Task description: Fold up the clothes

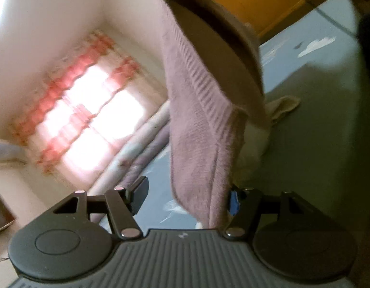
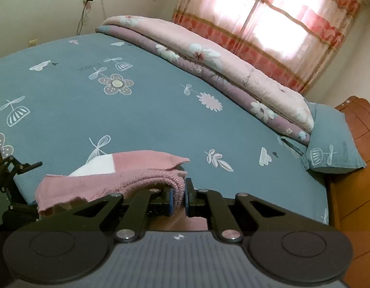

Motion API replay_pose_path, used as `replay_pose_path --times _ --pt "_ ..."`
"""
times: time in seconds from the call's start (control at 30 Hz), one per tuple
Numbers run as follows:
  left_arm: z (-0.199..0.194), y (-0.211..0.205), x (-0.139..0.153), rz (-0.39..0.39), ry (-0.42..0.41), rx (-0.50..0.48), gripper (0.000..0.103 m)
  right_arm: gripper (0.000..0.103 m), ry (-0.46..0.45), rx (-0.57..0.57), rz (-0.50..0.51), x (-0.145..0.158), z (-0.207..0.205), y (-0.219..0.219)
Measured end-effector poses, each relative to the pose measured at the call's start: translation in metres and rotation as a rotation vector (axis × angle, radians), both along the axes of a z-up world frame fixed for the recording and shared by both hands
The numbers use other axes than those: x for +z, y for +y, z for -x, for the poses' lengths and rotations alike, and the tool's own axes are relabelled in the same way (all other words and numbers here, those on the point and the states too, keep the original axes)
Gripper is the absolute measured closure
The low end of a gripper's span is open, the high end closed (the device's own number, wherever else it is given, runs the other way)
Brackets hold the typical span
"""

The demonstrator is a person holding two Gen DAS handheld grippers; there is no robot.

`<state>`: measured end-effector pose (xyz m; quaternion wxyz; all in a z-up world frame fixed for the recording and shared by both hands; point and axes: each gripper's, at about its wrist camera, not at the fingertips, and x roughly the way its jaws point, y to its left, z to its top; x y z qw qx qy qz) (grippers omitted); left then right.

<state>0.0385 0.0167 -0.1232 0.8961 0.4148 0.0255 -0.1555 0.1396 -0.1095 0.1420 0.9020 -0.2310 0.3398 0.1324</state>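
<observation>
Pink ribbed knit garment (image 2: 117,180), a sweater by the look of it, with a white panel, lies bunched at the near edge of the blue flowered bedsheet (image 2: 141,110). Right gripper (image 2: 179,198) is clenched on a thick folded edge of the knit, its 2 blue pads pressing the fabric from both sides. Left gripper (image 1: 185,199) stands released, jaws spread; in its own view pink knit hangs between the jaws and brushes 1 blue-padded finger, not clamped. That view is tilted and blurred.

Step in hand, by my reading: mid-fold, the left side let go, the right anchoring.

Next move likely calls for the left to re-grasp a free edge and lay it flat across the pile. Folded quilt (image 2: 208,55) lies well apart by the curtained window (image 2: 268,24).
</observation>
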Motion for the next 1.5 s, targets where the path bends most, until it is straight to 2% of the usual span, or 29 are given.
replay_pose_path --times 0.07,0.1,0.13,0.17,0.2,0.33,0.43,0.5,0.6,0.7,0.8,0.93,1.23,1.5 --pt "-0.004 -0.003 0.0 -0.006 -0.013 -0.018 0.04 0.093 0.002 -0.002 0.004 -0.002 0.0 0.001" --pt "-0.006 -0.004 0.0 -0.007 -0.009 -0.021 0.048 0.093 0.004 -0.001 0.006 -0.003 0.001 0.001" --pt "-0.007 -0.003 0.003 0.002 0.005 -0.023 0.057 0.093 0.005 0.0 0.007 -0.004 0.002 0.001" --pt "-0.008 -0.002 0.005 0.011 0.019 -0.024 0.076 0.093 0.006 -0.003 0.008 -0.004 0.002 0.0" --pt "-0.011 -0.002 0.007 0.03 0.04 -0.019 0.085 0.093 0.008 -0.007 0.009 -0.005 0.002 -0.001" --pt "-0.01 0.014 0.02 0.121 0.125 0.003 0.091 0.093 0.03 -0.006 0.029 -0.011 0.004 -0.004" --pt "-0.015 0.025 0.037 0.156 0.195 0.016 0.093 0.093 0.096 0.023 0.049 -0.023 0.007 -0.005" --pt "-0.019 0.037 0.048 0.195 0.271 0.0 0.093 0.093 0.182 0.037 0.024 -0.033 0.007 -0.008" --pt "-0.033 0.062 0.076 0.35 0.446 -0.007 0.095 0.093 0.264 0.044 0.015 -0.051 0.012 -0.012" --pt "-0.042 0.077 0.1 0.393 0.443 0.031 0.097 0.093 0.288 0.053 0.04 -0.066 0.019 -0.013" --pt "-0.049 0.089 0.125 0.437 0.435 0.045 0.097 0.093 0.285 0.063 0.026 -0.065 0.027 -0.016" --pt "-0.051 0.082 0.146 0.395 0.386 0.053 0.097 0.093 0.234 0.058 0.015 -0.046 0.034 -0.022" --pt "-0.051 0.071 0.205 0.436 0.25 0.048 0.097 0.093 0.103 0.048 0.018 -0.006 0.047 -0.03" --pt "-0.058 0.063 0.244 0.407 0.177 0.07 0.097 0.093 -0.019 0.033 0.003 0.025 0.052 -0.034"
